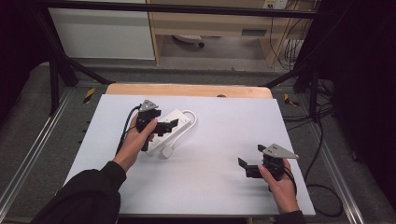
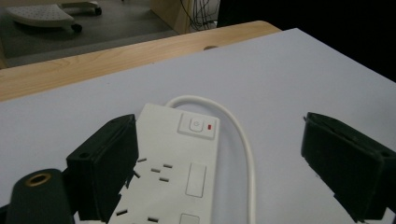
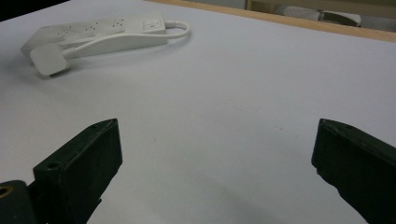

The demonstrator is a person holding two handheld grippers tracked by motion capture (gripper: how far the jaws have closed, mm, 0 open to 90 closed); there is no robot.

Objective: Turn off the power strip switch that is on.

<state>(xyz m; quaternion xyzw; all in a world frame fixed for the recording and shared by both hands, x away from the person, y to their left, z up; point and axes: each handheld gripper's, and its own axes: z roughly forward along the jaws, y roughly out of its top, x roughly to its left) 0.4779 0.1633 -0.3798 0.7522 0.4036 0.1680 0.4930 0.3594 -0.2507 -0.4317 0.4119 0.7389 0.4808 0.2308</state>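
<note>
A white power strip [image 1: 175, 122] lies on the white table top [image 1: 219, 140], left of the middle. Its cable loops round the far end and runs back to a white plug [image 1: 167, 150] at the near end. My left gripper [image 1: 169, 126] hovers just over the strip, open. In the left gripper view the jaws [image 2: 219, 126] stand wide above the strip [image 2: 177, 158], whose switch [image 2: 198, 126] has a red mark, and nothing is between them. My right gripper [image 1: 251, 156] is held open at the near right, well apart from the strip [image 3: 107, 28] and plug [image 3: 49, 60], jaws [image 3: 217, 128] empty.
The white sheet covers a wooden table whose far edge [image 1: 187, 89] shows bare. Black frame posts [image 1: 56, 70] stand at the far corners. Cables [image 1: 322, 186] trail on the floor at the right. A cabinet [image 1: 102, 32] and a shelf unit stand beyond the table.
</note>
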